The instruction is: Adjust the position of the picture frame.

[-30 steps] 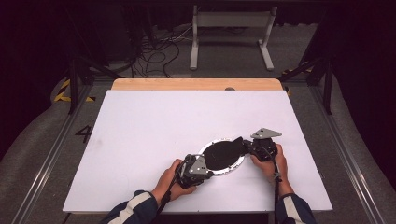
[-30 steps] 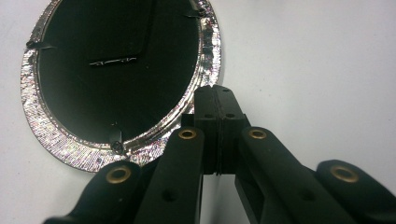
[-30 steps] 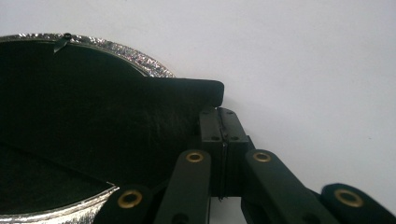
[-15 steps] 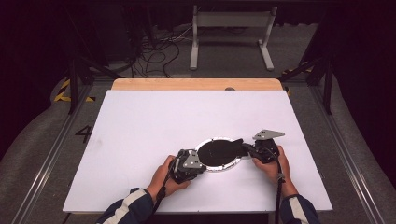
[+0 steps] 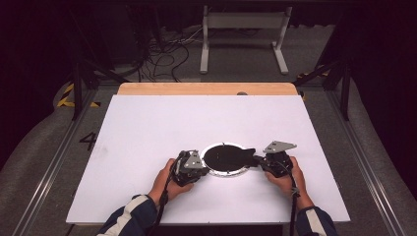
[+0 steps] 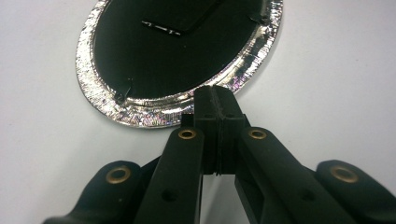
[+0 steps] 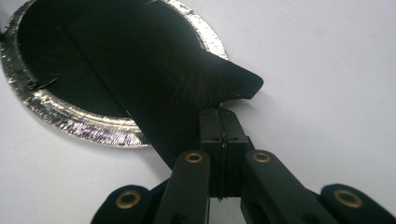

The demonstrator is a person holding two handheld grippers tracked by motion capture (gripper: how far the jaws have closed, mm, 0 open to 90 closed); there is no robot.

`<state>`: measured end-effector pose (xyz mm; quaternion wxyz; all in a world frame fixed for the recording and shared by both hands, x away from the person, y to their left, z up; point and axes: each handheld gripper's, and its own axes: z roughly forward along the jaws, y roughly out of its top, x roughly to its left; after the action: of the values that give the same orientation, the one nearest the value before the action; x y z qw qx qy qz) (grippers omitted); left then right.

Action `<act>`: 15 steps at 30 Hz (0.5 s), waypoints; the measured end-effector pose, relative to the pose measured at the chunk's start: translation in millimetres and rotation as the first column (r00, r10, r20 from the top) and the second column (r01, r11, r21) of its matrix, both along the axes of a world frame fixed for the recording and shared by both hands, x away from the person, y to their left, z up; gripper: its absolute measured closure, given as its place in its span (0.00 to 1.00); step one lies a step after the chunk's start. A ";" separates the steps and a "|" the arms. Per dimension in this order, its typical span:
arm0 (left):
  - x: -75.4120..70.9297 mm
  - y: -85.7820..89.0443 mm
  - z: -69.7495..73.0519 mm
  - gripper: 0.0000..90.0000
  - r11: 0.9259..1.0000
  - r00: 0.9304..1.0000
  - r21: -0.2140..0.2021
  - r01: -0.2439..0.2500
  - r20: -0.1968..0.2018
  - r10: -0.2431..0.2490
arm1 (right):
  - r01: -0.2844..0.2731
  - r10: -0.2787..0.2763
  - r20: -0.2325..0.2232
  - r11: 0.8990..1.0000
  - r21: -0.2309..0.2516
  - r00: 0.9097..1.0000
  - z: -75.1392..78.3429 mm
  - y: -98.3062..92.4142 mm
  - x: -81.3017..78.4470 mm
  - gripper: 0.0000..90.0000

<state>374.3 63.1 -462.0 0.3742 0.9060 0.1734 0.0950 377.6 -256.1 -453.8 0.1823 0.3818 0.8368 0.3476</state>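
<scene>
A round disc [image 5: 223, 157] with a black face and a crinkled silver foil rim [image 6: 135, 116] lies on the white table [image 5: 196, 123], near its front. A black flexible sheet [image 7: 177, 79] lies across the disc and sticks out past its right side [image 5: 247, 153]. My left gripper [image 5: 202, 169] is at the disc's left edge. In the left gripper view, my left gripper [image 6: 215, 93] has its jaws shut, with the tips on the foil rim. My right gripper [image 5: 256, 160] is at the disc's right. In the right gripper view, my right gripper [image 7: 218, 112] is shut on the sheet's edge.
A wooden strip [image 5: 206, 88] borders the table's far edge. Beyond it on the floor are loose cables [image 5: 167, 54] and a white metal frame [image 5: 241, 24]. Metal rails [image 5: 54, 162] run along both sides of the table.
The disc and my left gripper have slid a little to the left. The black sheet, raised off the disc before, now lies flatter across it. My right gripper has barely moved.
</scene>
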 end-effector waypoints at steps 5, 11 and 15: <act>6.3 8.0 0.3 1.00 0.999 0.999 0.003 -0.034 -0.001 0.034 | -0.030 0.030 -0.002 1.000 -0.008 1.000 -0.2 4.1 -6.9 1.00; 15.9 20.6 -0.5 0.99 0.995 0.995 -0.008 -0.099 -0.005 0.099 | -0.096 0.096 -0.013 0.995 -0.021 0.995 0.7 15.5 -16.1 1.00; 20.6 26.5 -1.1 0.99 0.991 0.991 -0.006 -0.133 0.010 0.133 | -0.137 0.137 -0.024 0.990 -0.028 0.990 1.4 23.6 -20.8 1.00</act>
<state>394.8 89.7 -463.1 0.3705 0.8908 0.2319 0.1240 356.9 -232.4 -452.3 0.1543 0.3245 0.8680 0.3428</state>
